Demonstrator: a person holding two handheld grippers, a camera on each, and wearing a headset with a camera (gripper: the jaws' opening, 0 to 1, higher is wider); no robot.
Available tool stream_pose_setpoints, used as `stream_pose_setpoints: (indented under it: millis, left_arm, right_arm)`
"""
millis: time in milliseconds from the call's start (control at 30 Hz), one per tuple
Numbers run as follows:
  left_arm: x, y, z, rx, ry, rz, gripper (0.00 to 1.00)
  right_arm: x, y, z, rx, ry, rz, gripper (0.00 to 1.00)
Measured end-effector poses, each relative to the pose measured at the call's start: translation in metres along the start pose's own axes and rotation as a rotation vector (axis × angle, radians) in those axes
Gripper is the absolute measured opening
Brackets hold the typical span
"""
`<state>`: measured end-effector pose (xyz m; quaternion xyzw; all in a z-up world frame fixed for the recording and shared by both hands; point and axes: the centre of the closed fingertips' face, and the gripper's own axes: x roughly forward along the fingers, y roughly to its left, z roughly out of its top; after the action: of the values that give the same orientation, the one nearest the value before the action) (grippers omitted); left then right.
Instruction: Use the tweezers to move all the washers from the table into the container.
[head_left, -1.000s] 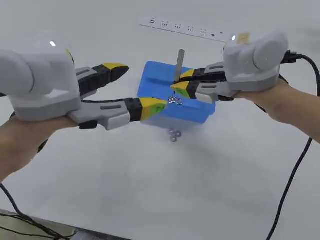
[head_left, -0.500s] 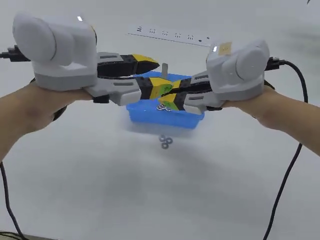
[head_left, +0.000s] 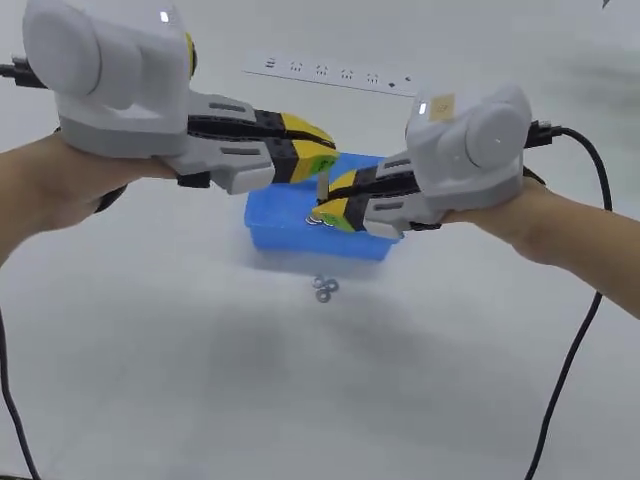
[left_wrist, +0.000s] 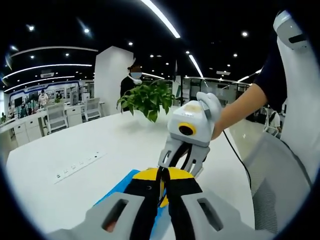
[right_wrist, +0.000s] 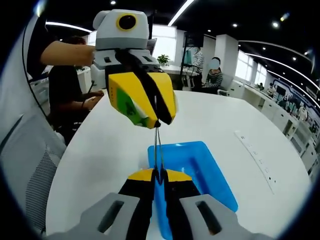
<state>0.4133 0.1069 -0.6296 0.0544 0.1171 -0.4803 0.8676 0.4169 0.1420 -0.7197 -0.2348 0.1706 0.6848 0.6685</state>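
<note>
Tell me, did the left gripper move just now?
Yes. The left gripper swung in from beside the blue container's left end to above it, closing on the tweezers held by the right gripper.

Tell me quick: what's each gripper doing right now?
Left gripper: shut on the tweezers, at their far end.
Right gripper: shut on the same tweezers.
</note>
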Motion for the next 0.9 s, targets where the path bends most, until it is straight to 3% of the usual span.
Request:
stream_pose_setpoints:
  millis: [233,567,700,900]
  left_arm:
    - [0.0014,-0.0083,0.0013,0.116,0.047,-0.006,0.05]
    - [0.0029,-0.0067,0.0021,0.163,0.046,0.000,0.04]
    - [0.0009,-0.0060,0.0006,0.172,0.054,-0.005,0.04]
    - [-0.0029,-0.0002,0.0015,0.179,0.054,0.013,0.04]
  right_arm:
    - [0.0010,-0.0004,-0.0006,-0.007,0.007,-0.006,0.09]
    - [0.0001,-0.0018,0.0004,0.025,0.004,-0.034,0.13]
    - [-0.0014,-0.0005,0.0004,0.085,-0.006,-0.057,0.15]
    - [-0.0068,0.0032,-0.0049,0.097,-0.004,-0.111,0.22]
